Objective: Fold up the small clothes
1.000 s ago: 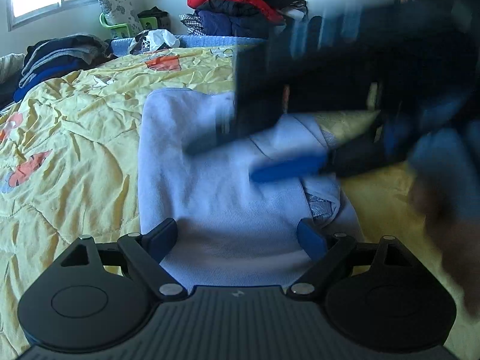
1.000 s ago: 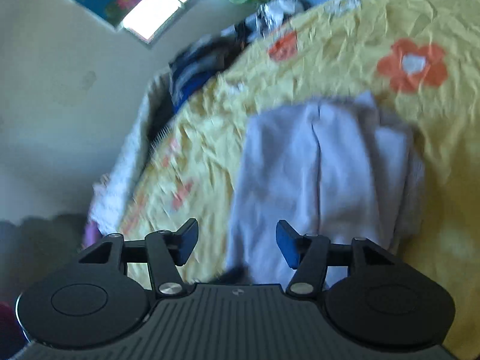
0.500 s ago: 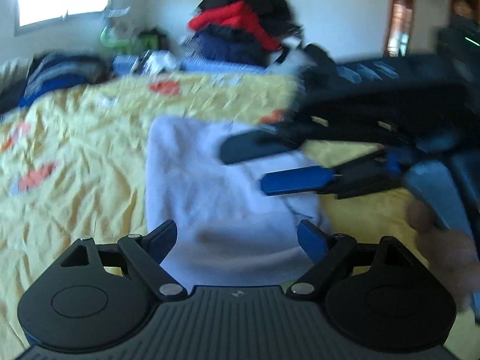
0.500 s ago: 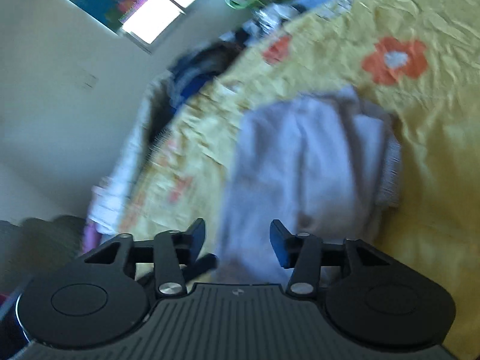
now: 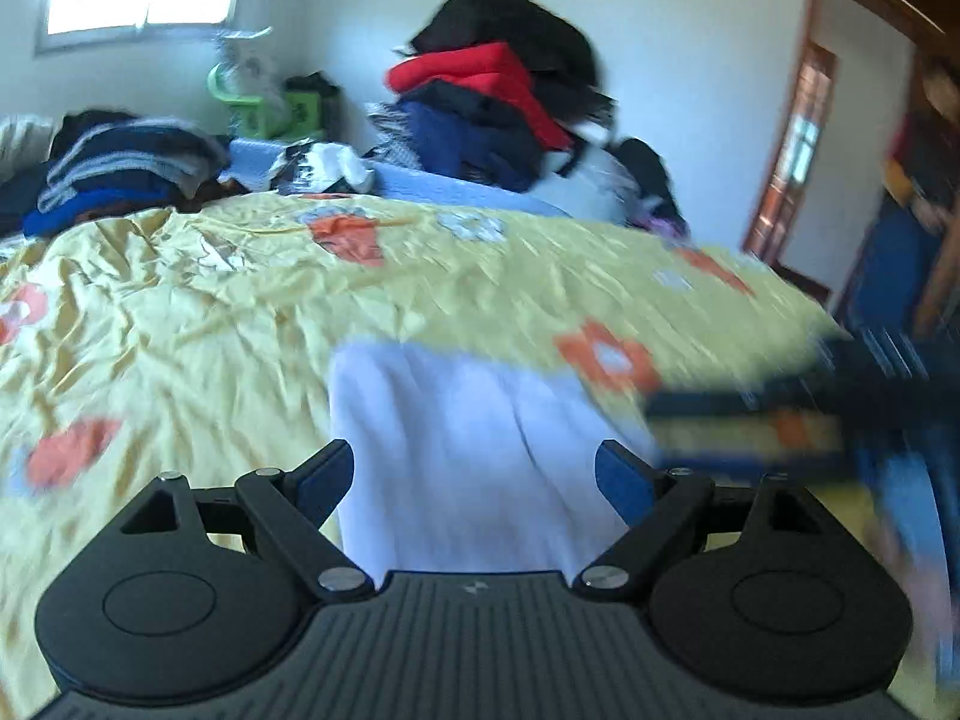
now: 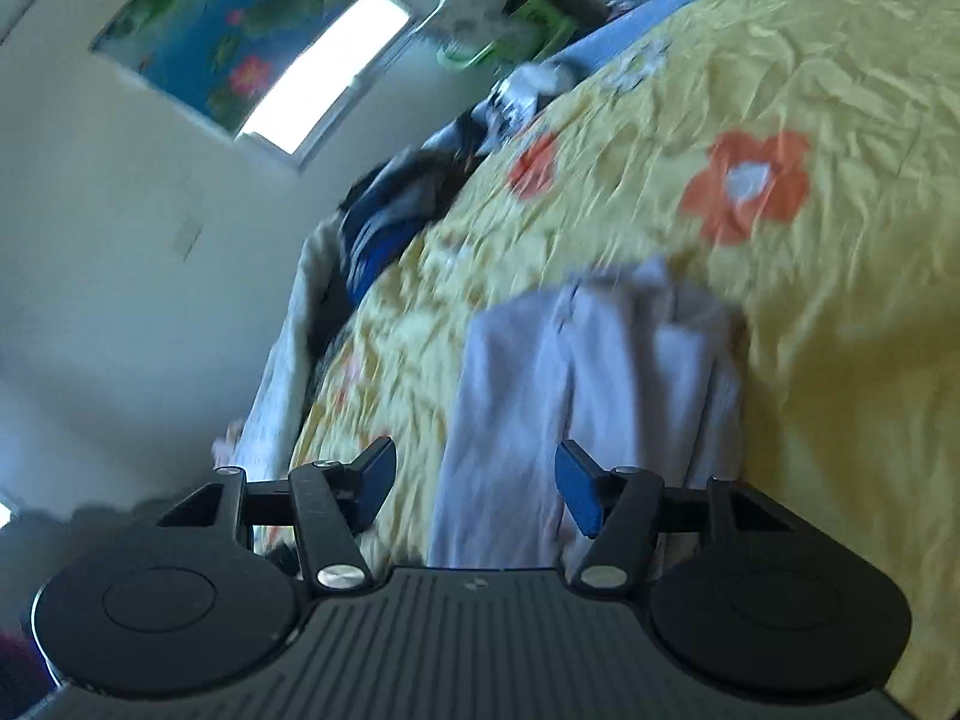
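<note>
A pale lilac folded garment (image 5: 474, 438) lies on the yellow flowered bedspread (image 5: 180, 324). My left gripper (image 5: 474, 480) hovers above its near end, jaws wide open, nothing between them. In the left wrist view the right gripper (image 5: 744, 426) shows as a dark blur at the right, beside the garment. In the right wrist view the same garment (image 6: 588, 396) lies ahead and below. My right gripper (image 6: 477, 489) is above its near edge, and its jaws are opening with nothing pressed between the pads.
Piles of dark, red and blue clothes (image 5: 498, 102) stand behind the bed's far edge, and another dark pile (image 5: 114, 162) at the far left. A window (image 5: 138, 0) is behind. A doorway (image 5: 804, 150) is at the right. The bed's left edge (image 6: 282, 360) drops off.
Both grippers have drawn back and risen from the garment. The right gripper, which lay across the garment in the left view, has slid off to the right. The garment stays folded on the bed.
</note>
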A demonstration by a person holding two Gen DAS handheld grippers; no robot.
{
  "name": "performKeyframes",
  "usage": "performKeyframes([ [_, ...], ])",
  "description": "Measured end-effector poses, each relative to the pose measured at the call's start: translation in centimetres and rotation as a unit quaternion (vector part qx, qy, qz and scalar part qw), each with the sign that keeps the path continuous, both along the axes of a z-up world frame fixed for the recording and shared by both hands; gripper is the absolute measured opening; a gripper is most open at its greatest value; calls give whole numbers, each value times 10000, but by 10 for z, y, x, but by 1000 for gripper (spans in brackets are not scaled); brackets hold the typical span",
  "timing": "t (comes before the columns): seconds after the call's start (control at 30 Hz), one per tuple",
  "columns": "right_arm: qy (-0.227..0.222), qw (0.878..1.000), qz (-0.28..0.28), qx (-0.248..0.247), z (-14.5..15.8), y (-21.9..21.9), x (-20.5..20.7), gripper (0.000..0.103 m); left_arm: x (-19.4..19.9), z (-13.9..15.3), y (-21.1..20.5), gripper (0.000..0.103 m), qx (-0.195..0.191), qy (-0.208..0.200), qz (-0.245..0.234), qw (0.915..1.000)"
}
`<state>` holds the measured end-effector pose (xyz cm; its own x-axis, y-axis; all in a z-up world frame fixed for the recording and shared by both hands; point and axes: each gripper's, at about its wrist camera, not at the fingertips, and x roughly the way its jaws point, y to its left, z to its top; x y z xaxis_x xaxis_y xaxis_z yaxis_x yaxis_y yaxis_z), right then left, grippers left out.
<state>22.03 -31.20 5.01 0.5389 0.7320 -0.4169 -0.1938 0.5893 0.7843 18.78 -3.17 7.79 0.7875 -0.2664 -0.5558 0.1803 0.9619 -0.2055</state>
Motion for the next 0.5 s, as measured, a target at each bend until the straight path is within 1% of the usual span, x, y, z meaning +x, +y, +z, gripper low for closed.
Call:
performKeyframes([
  [0.03, 131, 9997, -171, 122, -7, 0, 7, 63, 24, -5, 2, 88, -169, 226, 33, 9996],
  [0.1, 362, 9968, -515, 502, -23, -5, 19, 64, 69, -22, 1, 88, -604, 791, -22, 9950],
  [0.17, 655, 9896, -909, 904, -40, -12, 29, 65, 93, -37, -1, 88, -724, 1096, 105, 9913],
  [0.2, 810, 9850, -1011, 1139, -51, -16, 34, 67, 99, -43, -2, 88, -717, 1130, 120, 9909],
  [0.23, 946, 9826, -1051, 1202, -59, -20, 38, 70, 101, -49, -2, 88, -706, 1155, 117, 9907],
  [0.27, 1054, 9830, -1047, 1082, -66, -20, 39, 62, 101, -53, -1, 88, -710, 1124, 81, 9911],
  [0.3, 1067, 9847, -955, 992, -72, -21, 39, 56, 98, -55, -1, 88, -672, 1026, 20, 9925],
  [0.33, 981, 9872, -885, 896, -74, -23, 37, 46, 96, -57, -2, 88, -626, 968, -37, 9933],
  [0.37, 922, 9889, -807, 838, -76, -23, 36, 43, 95, -58, -4, 88, -568, 911, -68, 9942],
  [0.43, 906, 9896, -745, 832, -76, -23, 35, 43, 90, -57, -9, 89, -412, 822, -80, 9957],
  [0.47, 956, 9891, -736, 849, -74, -24, 36, 48, 89, -54, -10, 89, -369, 835, -59, 9958],
  [0.5, 1027, 9873, -727, 968, -71, -26, 36, 51, 86, -49, -9, 89, -398, 862, -8, 9955],
])
